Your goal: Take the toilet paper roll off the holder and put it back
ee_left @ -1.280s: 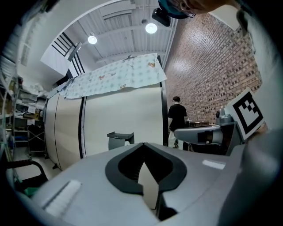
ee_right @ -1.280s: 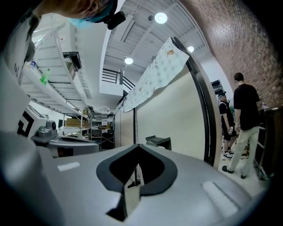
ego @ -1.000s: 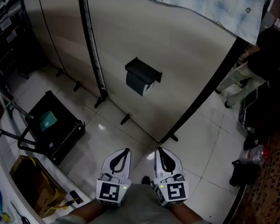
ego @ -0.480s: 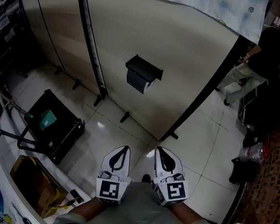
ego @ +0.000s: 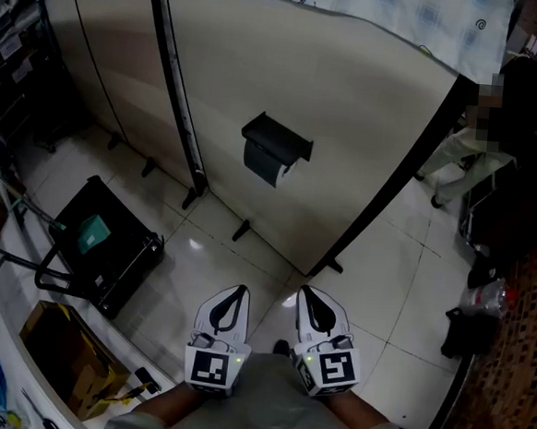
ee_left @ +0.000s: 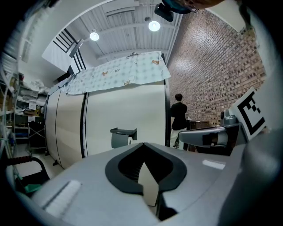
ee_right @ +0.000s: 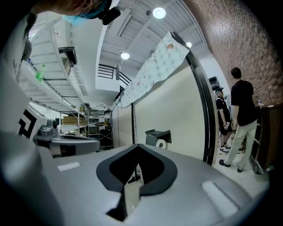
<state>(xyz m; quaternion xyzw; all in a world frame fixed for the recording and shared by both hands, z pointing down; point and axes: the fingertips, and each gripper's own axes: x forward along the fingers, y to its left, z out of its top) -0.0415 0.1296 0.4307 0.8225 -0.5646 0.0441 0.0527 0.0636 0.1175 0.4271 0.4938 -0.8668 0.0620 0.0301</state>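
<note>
A: Where is the roll?

B: The roll (ego: 270, 167) sits in the black holder (ego: 276, 137) on the beige panel (ego: 370, 106), just under the holder's lid. This is how the task wants it at the end. It fits also a moment before the roll comes off, and I cannot say which one it is.

A: How will it handle?

B: I judge it light and soft. The paper dents under a hard squeeze, and the loose sheet can unwind. A good hold is across the body, near the middle, with gentle pressure. The lid above leaves little room, so the sides and the underside are easier to reach.

A: And the tongs?

B: Both are clenched, the jaws together, with nothing between them. The left gripper (ego: 233, 294) and the right gripper (ego: 312, 296) are side by side, close to the person. They point toward the panel, well apart from the roll, and touch nothing.
</note>
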